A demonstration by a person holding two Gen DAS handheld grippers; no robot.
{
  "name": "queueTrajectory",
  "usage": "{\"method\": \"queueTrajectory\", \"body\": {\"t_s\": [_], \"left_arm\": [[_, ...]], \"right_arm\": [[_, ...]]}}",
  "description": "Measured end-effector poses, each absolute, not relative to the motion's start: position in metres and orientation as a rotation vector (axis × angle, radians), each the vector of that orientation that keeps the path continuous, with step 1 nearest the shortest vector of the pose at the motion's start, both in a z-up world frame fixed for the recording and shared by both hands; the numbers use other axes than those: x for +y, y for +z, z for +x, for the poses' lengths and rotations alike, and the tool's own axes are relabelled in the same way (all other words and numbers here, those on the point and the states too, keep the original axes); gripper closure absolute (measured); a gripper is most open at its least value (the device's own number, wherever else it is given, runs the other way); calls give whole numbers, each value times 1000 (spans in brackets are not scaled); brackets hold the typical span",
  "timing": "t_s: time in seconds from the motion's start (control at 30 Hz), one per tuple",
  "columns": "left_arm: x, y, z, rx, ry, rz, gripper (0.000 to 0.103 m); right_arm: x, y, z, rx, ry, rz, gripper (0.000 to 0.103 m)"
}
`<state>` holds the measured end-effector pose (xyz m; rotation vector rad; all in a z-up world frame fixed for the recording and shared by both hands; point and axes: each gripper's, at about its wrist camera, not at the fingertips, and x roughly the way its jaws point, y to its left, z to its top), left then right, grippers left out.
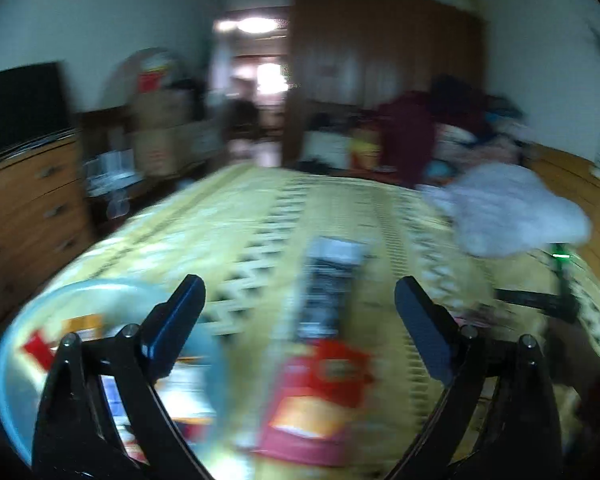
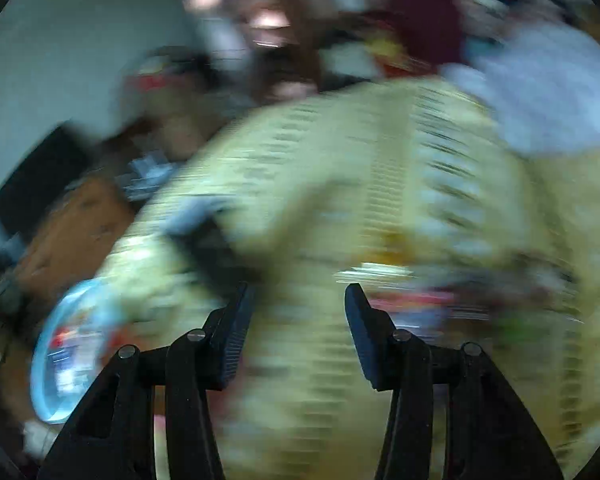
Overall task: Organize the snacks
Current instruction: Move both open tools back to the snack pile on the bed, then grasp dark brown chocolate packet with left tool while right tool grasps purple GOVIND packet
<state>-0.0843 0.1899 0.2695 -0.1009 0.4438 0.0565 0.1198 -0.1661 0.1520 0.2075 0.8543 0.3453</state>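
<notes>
Snacks lie ahead of you on the yellow bedspread (image 1: 260, 208). In the left wrist view, your left gripper (image 1: 300, 300) stands wide with nothing between its jaws; a red packet (image 1: 320, 392) and a dark packet (image 1: 328, 284) lie ahead of it, the blue bowl (image 1: 16, 360) of snacks at its left. Settle over one packet before closing. In the right wrist view, heavily blurred, your right gripper (image 2: 296, 312) is partly open and empty; colourful packets (image 2: 412, 304) lie just right. Slow down first.
</notes>
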Motion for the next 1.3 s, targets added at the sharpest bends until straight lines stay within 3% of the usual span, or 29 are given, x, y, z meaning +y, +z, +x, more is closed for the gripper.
{"method": "queueTrajectory", "body": {"t_s": [0.13, 0.27, 0.57, 0.77, 1.0, 1.13, 1.3], "left_arm": [[127, 250, -61, 484, -54, -49, 7], [90, 224, -40, 530, -97, -26, 7], [67, 193, -28, 641, -85, 17, 7], [69, 175, -37, 687, -70, 28, 7], [73, 151, -53, 774, -120, -5, 7], [67, 124, -60, 844, -183, -36, 7], [29, 81, -43, 909, -337, 6, 7]], "right_arm": [[-293, 78, 192, 979, 209, 277, 52], [-348, 30, 235, 1023, 202, 357, 53], [-281, -3, 271, 1052, 379, 325, 51], [-182, 1, 211, 1133, 616, 205, 48], [-158, 9, 92, 1193, 684, 131, 48], [-196, 58, 31, 1031, 554, 166, 49], [-246, 86, -23, 928, 391, 312, 42]]}}
